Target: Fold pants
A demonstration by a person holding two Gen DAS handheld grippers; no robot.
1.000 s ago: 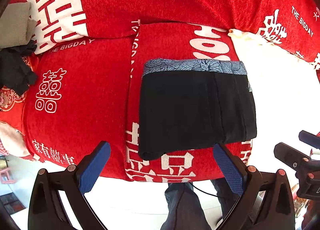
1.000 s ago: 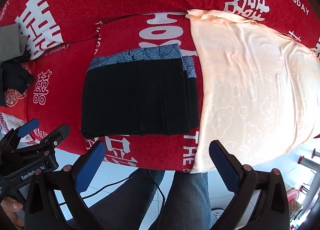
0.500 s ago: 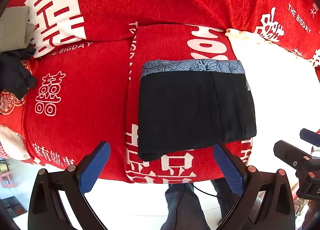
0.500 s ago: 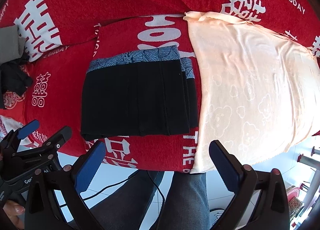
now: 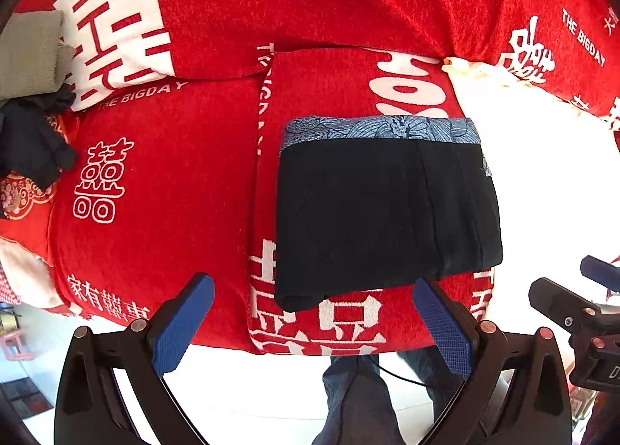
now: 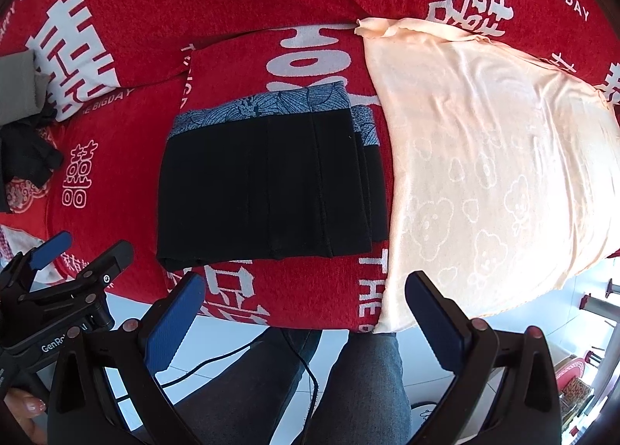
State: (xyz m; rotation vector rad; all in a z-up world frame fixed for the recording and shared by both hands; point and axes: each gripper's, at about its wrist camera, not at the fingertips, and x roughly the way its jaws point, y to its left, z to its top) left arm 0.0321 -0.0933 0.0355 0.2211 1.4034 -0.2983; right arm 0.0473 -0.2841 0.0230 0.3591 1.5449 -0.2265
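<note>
The black pants [image 5: 383, 212] lie folded into a compact rectangle on the red cover [image 5: 174, 181], with the blue patterned waistband [image 6: 263, 107] at the 12 o'clock edge. At 3 o'clock of the pants, just beside them, a peach cloth [image 6: 484, 158] is spread flat. The left hand-held gripper [image 5: 310, 325] is wide open and holds nothing, at the 6 o'clock side of the pants. The right hand-held gripper [image 6: 306, 321] is also wide open and empty. At 9 o'clock lies a dark garment [image 5: 27, 142].
</note>
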